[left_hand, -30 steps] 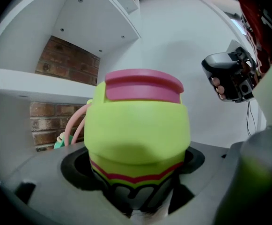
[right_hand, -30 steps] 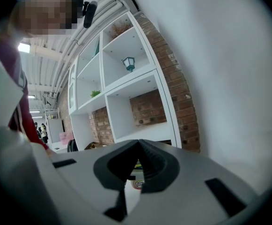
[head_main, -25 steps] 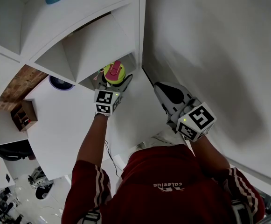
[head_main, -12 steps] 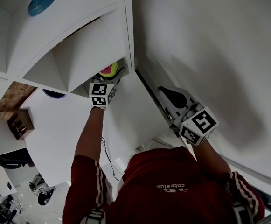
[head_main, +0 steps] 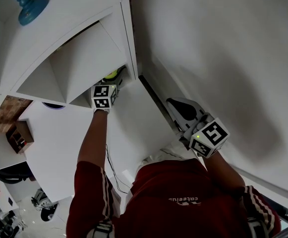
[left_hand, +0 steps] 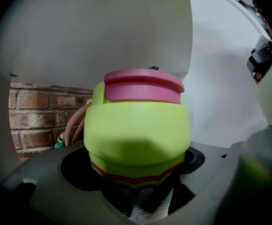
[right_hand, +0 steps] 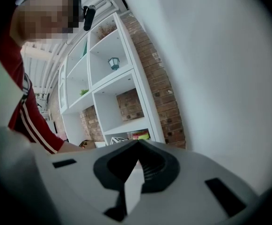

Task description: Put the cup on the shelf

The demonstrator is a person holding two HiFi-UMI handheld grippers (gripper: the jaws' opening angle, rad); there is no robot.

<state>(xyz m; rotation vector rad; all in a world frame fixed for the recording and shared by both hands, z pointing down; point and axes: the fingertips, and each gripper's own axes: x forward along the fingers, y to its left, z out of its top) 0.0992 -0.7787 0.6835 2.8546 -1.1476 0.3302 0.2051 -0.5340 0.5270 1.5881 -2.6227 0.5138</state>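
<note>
The cup (left_hand: 138,130) is lime green with a pink lid and a red zigzag band. My left gripper (left_hand: 136,179) is shut on its lower body. In the head view the left gripper (head_main: 114,80) reaches into a low compartment of the white shelf unit (head_main: 79,58), and only a sliver of the cup (head_main: 111,74) shows past the divider. My right gripper (head_main: 177,107) hangs shut and empty beside the white wall, apart from the shelf. In the right gripper view its jaws (right_hand: 135,170) meet with nothing between them, and the cup (right_hand: 141,135) shows small in the shelf's bottom compartment.
A blue candlestick (head_main: 27,5) stands in a higher compartment. A brick wall (left_hand: 35,121) and pink cables (left_hand: 75,123) lie behind the shelf's open back. A white table (head_main: 59,143) and a small wooden box (head_main: 18,133) sit to the left. A teal lantern (right_hand: 113,63) stands in a middle compartment.
My left gripper has carried the cup further into the shelf compartment, so the divider now hides most of the cup. The right gripper has barely moved.
</note>
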